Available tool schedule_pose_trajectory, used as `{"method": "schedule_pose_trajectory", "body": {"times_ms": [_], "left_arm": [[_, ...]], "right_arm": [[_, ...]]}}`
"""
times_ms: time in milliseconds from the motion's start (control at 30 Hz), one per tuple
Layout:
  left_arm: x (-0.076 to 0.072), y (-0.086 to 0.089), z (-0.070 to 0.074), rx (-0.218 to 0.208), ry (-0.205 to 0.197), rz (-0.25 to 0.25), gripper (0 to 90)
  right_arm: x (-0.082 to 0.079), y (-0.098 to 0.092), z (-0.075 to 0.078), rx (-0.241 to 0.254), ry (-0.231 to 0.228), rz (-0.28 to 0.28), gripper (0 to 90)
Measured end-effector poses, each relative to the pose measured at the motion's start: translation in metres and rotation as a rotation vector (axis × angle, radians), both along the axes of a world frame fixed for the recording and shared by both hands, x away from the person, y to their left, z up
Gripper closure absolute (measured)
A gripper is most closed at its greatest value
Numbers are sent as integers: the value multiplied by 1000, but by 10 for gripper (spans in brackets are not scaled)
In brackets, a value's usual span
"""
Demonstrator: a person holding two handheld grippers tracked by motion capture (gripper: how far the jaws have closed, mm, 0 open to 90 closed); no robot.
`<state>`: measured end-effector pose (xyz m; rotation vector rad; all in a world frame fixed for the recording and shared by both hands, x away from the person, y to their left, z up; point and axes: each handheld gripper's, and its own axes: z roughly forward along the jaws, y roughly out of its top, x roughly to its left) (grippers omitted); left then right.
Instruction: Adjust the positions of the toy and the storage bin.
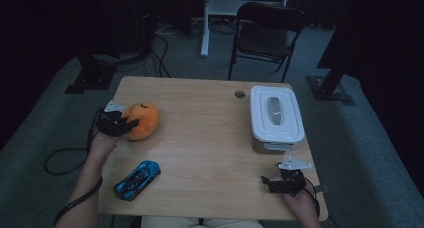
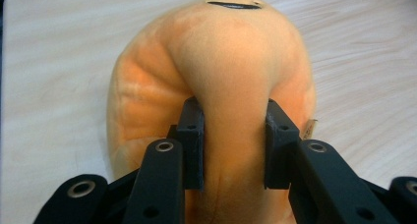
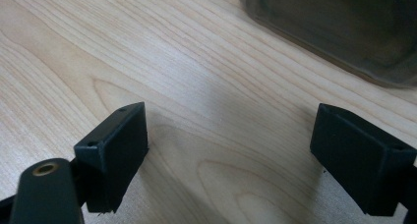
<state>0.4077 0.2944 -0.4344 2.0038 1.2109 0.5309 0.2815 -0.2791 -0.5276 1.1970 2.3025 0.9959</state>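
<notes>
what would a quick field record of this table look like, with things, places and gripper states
held thing: orange plush toy, left side of table
left gripper: shut on the plush toy, fingers pressing into it
right gripper: open, over bare wood at the near right
toy car: blue, near left, untouched
box: white lid on, right side
chair: beyond the table

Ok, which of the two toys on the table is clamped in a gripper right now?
The orange plush toy: the left gripper pinches a fold of it between its pads. The blue toy car lies free near the front edge.
</notes>
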Motion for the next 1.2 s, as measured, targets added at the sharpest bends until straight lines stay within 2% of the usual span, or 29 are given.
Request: {"method": "schedule_pose_trajectory", "body": {"times_ms": [100,233,367,400,467,500,533,567,600,633,667,733,800,867,900,933,1067,1100,1133,1200], "left_arm": [[-1,-5,6,6,4,-52,686],[-10,-6,7,-19,-32,-111,680],[-14,-3,0,14,-51,-140,679],[-13,-1,-4,8,-29,-140,672],[-11,1,-13,28,12,-150,671],[-9,1,-19,34,50,-151,665],[-9,1,-24,45,49,-161,652],[-11,2,-26,29,35,-158,632],[-11,3,-26,10,42,-151,598],[-11,4,-26,-11,55,-139,524],[-11,4,-25,-23,50,-134,441],[-13,4,-24,-37,51,-136,281],[-16,3,-20,-29,42,-134,199],[-20,1,-14,-18,18,-115,148],[-23,1,-10,-33,0,-124,144],[-24,0,-8,-41,-3,-129,106],[-29,-8,6,-42,-4,-131,74],[-29,-12,10,-54,13,-135,0],[-29,-15,12,-50,9,-134,4],[-30,-22,14,-44,-2,-138,4]], "right_arm": [[0,0,0,0,0,0,139],[0,0,0,0,0,0,139],[0,0,0,0,0,0,139],[0,0,0,0,0,0,139],[0,0,0,0,0,0,139],[0,0,0,0,0,0,139],[0,0,0,0,0,0,139],[0,0,0,0,0,-1,139],[0,0,0,0,0,-1,139],[0,0,0,1,1,-3,138],[0,0,0,1,2,-2,136],[0,0,0,1,3,-1,135],[0,0,0,-2,5,4,124],[0,0,0,0,5,-2,124],[1,0,0,-1,4,-4,124],[1,0,0,-2,4,-16,124],[3,-1,0,-1,7,-29,124],[3,-2,0,14,10,-32,124],[3,-4,1,45,19,-40,124],[1,-7,3,69,34,-33,124]]}}
